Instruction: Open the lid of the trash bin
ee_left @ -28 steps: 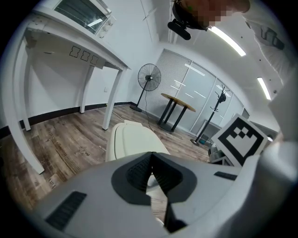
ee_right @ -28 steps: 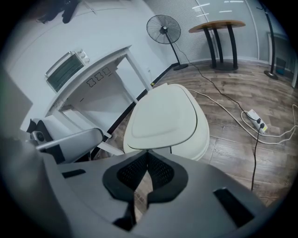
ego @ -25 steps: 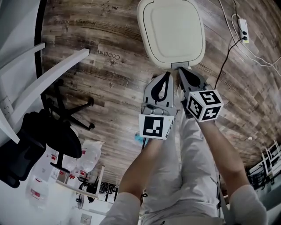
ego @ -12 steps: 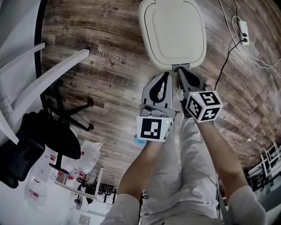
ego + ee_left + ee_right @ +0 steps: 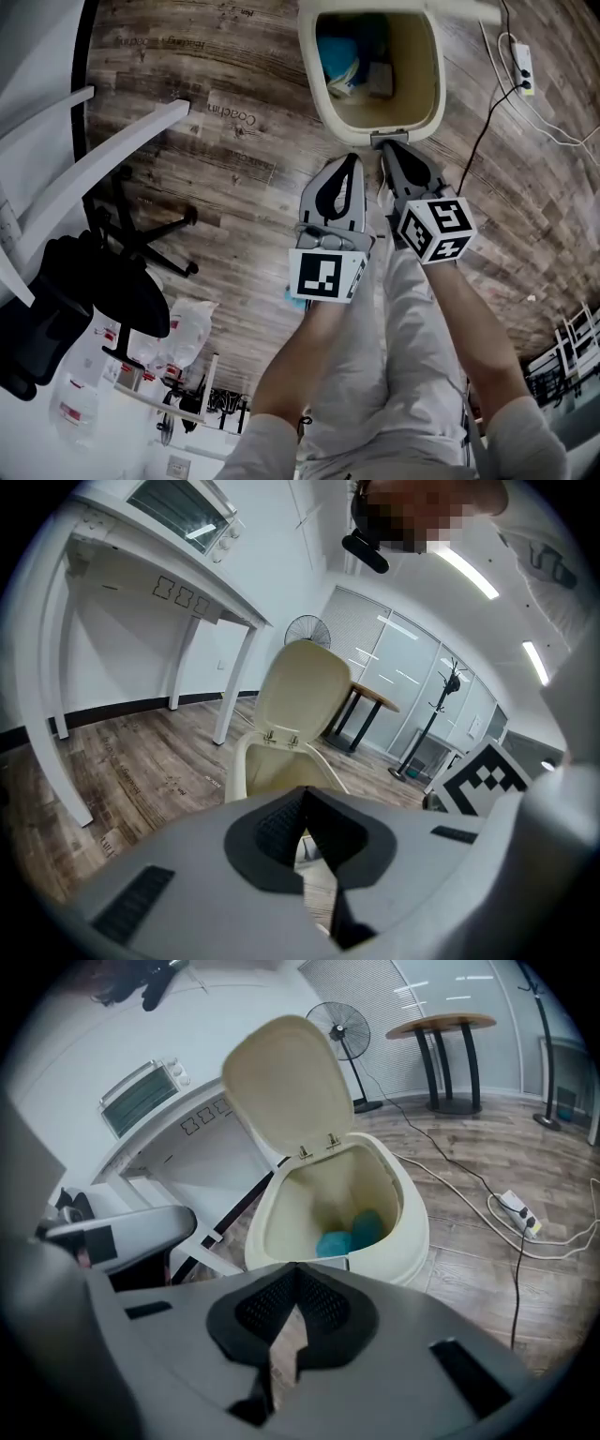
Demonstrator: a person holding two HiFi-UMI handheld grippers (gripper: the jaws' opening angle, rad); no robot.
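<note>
On the wooden floor [image 5: 187,150] below you, faint print ran along the planks. One word [image 5: 232,115], upside down to you, read roughly "Coaching". The other lines were too small to read.

I am reading the lid [image 5: 459,9] as only a thin strip at 12 o'clock in the head view. The top edge is cutting off the rest of it, along with the far rim of the trash bin [image 5: 309,75]. Inside, a blue item [image 5: 339,58] and a pale boxy item [image 5: 380,80] are showing too dimly to identify. I cannot tell whether the right gripper [image 5: 386,148] is touching the front tab [image 5: 389,139]. At 9 o'clock, the left edge is cropping the office chair [image 5: 56,309]. In the left gripper view, the body of the left gripper [image 5: 302,797] is hiding the bin's lower half.
</note>
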